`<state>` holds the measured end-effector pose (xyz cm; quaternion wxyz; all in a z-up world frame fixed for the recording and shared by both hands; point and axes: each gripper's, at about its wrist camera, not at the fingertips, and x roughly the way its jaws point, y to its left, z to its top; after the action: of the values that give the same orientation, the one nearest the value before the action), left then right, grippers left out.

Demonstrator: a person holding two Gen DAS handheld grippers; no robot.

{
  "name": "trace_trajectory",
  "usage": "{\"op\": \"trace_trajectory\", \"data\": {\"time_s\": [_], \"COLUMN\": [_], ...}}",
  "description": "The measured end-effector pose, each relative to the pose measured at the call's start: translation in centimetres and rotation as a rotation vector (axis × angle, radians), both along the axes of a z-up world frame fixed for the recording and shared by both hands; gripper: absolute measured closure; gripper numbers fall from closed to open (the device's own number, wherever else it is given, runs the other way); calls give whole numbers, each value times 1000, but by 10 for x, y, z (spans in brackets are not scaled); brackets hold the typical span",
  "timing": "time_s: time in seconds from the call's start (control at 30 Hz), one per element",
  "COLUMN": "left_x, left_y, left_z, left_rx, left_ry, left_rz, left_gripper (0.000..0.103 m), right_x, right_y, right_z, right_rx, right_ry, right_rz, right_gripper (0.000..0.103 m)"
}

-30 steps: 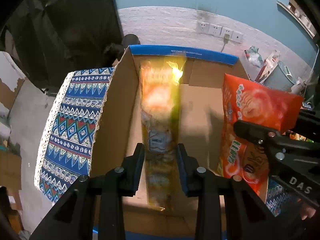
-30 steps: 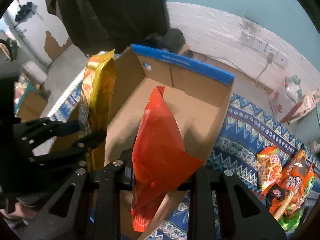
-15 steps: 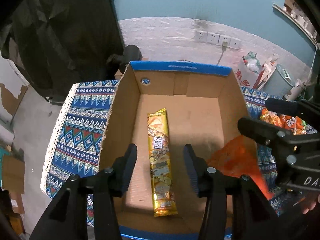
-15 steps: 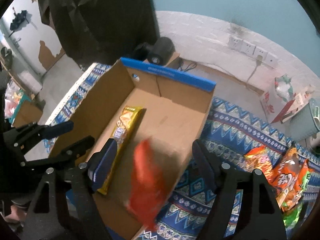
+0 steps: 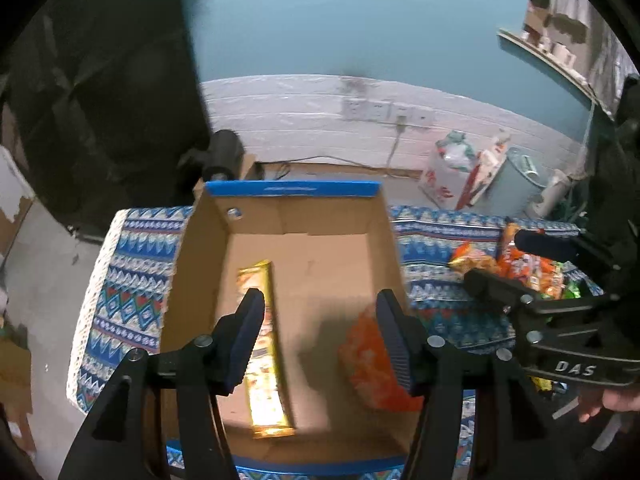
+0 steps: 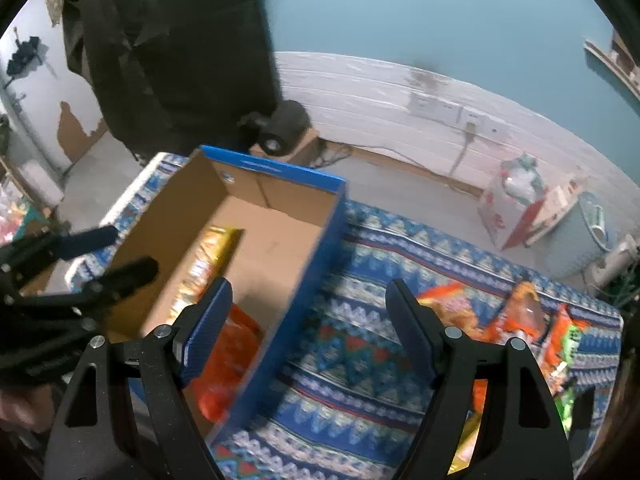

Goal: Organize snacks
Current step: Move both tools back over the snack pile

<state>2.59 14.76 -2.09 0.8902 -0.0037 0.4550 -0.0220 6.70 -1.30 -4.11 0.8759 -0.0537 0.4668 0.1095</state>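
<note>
An open cardboard box with a blue rim stands on a patterned blue cloth. A long gold snack packet lies flat on the box floor at the left. An orange snack bag lies in the near right corner. My left gripper hovers above the box, its jaws opening with nothing held. My right gripper stands open and empty over the box's right wall and the cloth.
More orange and green snack bags lie in a pile on the cloth to the right of the box. Behind the table are a dark curtain, a black speaker-like object and wall sockets. A person's fingers hold the right gripper.
Both grippers let go: the gold packet and the orange bag dropped into the box. Both grippers then opened, rose and drew back, the right one shifting toward the snack pile.
</note>
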Motion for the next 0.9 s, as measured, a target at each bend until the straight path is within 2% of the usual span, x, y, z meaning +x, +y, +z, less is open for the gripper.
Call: {"op": "trace_trajectory", "data": {"time_s": [0.17, 0.57, 0.9], "left_x": [1, -4, -12], "left_y": [-26, -96, -165], "left_z": [-2, -10, -37], "left_rx": [-29, 31, 69], "left_ry": [28, 55, 125], "left_rz": [-59, -196, -328], "left_gripper": [43, 43, 43], "right_x": [-15, -46, -73], "right_y": [-35, -119, -188], "right_z": [-1, -12, -26], "right_rx": [-17, -7, 0], "right_ry": [7, 51, 86], "right_rz": [-44, -171, -317], "right_gripper": [25, 25, 25]}}
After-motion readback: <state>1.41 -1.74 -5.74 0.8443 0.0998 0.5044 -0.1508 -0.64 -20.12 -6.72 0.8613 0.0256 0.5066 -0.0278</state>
